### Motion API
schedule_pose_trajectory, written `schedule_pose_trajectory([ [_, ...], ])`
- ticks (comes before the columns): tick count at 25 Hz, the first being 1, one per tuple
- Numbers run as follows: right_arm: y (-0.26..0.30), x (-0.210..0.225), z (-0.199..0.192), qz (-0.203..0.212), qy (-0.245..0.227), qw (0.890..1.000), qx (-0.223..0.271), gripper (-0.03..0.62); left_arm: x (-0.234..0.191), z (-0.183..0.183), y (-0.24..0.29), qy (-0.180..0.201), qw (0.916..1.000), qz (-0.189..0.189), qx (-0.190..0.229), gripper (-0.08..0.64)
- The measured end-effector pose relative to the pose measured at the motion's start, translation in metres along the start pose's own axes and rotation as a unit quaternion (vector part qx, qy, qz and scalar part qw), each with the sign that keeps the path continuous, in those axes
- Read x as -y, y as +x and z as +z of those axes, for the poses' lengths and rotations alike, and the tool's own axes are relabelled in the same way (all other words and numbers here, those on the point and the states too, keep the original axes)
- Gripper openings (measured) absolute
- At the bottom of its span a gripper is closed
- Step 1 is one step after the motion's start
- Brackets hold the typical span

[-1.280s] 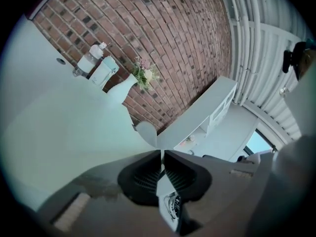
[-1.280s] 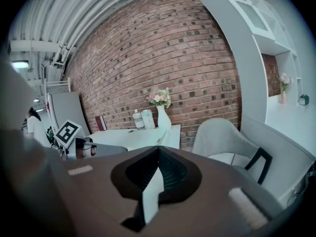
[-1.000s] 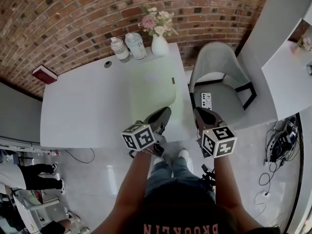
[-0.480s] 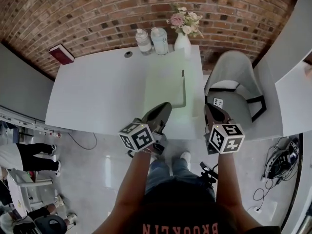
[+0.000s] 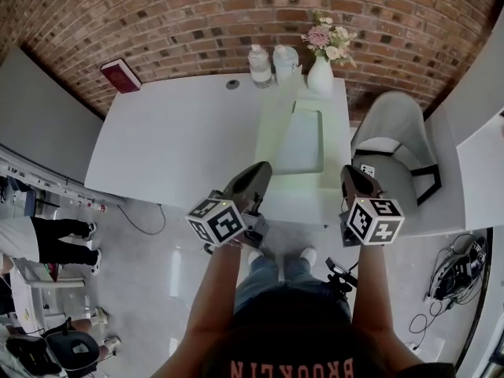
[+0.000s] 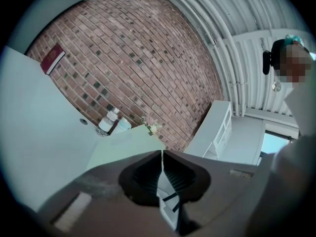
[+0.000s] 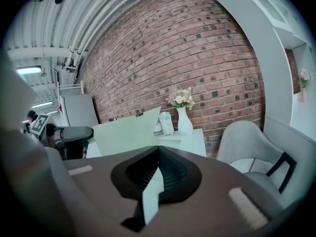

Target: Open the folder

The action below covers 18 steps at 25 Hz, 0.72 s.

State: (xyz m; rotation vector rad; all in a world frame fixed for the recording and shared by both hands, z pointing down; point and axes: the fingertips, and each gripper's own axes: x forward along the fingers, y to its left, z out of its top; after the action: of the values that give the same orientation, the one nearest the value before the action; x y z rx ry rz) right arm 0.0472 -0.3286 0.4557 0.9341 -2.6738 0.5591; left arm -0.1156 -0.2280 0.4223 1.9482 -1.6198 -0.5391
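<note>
- One folder flap was pinched by the left gripper, jaws closing tighter, maybe for lifting
- Its other flap was clamped by the right gripper, maybe for steadying

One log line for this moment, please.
left gripper: shut on folder, cover raised | right gripper: shut on folder edge | folder: partly open on table

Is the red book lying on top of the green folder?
No, the red book lies at the far left corner of the table, well apart from the green folder.
</note>
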Motion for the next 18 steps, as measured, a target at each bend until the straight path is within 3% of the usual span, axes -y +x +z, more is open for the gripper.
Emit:
schedule_pose_trajectory([
  [11,0.016,-0.049,0.002,0.004,-0.019,1.0,-0.001,0.002,-0.051,0.043,-0.058,0.0,0.9982,0.043,0.041,0.003],
  [18,0.02,-0.064,0.002,-0.004,-0.028,1.0,-0.003,0.002,-0.076,0.055,-0.077,0.022,0.9965,0.07,0.041,0.002],
])
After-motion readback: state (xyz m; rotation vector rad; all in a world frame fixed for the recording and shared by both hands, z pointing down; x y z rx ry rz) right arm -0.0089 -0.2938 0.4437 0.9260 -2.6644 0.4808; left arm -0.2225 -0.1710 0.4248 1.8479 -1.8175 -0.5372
